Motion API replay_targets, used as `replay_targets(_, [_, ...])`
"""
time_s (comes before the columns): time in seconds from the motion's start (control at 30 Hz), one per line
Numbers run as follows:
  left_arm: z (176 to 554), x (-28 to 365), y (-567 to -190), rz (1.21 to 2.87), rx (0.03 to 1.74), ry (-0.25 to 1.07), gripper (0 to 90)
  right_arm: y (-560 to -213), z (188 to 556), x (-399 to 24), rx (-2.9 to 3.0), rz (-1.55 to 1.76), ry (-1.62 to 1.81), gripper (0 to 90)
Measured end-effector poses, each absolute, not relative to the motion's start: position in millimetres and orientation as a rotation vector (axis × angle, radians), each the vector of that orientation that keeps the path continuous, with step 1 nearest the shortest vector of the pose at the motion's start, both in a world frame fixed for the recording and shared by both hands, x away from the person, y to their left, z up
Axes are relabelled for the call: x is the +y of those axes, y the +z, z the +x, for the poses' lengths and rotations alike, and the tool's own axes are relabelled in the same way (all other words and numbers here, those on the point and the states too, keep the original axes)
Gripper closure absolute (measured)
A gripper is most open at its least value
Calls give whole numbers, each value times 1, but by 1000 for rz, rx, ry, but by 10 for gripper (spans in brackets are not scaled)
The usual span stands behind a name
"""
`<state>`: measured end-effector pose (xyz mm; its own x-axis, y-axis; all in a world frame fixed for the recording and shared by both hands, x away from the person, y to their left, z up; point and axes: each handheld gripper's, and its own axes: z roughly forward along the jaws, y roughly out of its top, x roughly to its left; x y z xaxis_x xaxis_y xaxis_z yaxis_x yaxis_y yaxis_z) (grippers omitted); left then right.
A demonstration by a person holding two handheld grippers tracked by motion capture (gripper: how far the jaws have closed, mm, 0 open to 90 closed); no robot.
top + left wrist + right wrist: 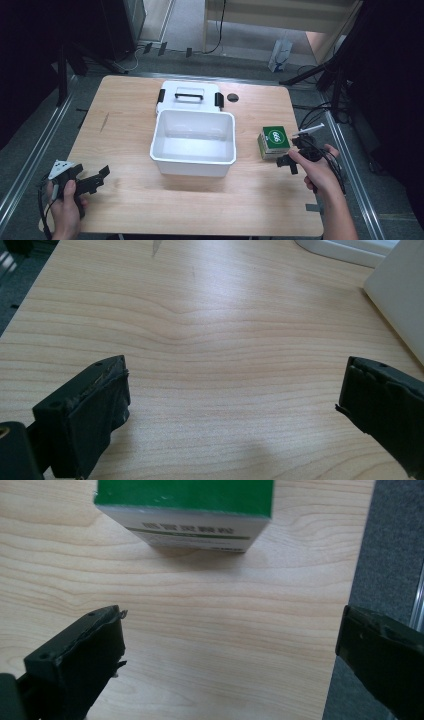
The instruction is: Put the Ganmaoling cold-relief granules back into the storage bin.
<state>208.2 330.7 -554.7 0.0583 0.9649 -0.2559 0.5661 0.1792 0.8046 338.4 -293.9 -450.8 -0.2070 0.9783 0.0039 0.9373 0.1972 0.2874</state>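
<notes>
The green-topped box point(274, 142) sits on the tabletop point(125, 130) to the right of the white bin point(194, 142), near the table's right edge and apart from the bin. The right tongs point(295, 152) hover just beside the box on its right, released with the jaws wide apart and nothing between them; in the right gripper view the box point(185, 510) lies ahead of the jaws, not touched. The left tongs point(92, 181) rest near the table's front left corner, also released and empty, over bare wood. Behind the bin lies its white lid point(190, 95) with black clasps and a handle.
</notes>
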Motion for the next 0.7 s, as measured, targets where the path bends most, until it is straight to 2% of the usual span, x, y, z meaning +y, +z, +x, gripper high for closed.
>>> replay_targets(0.33, [208, 331, -555, 1491, 1614, 593, 6, -430, 373, -259, 2333, 1823, 238, 0])
replay_targets(0.7, [208, 331, -555, 1491, 1614, 587, 6, -426, 403, -225, 2317, 1788, 95, 0])
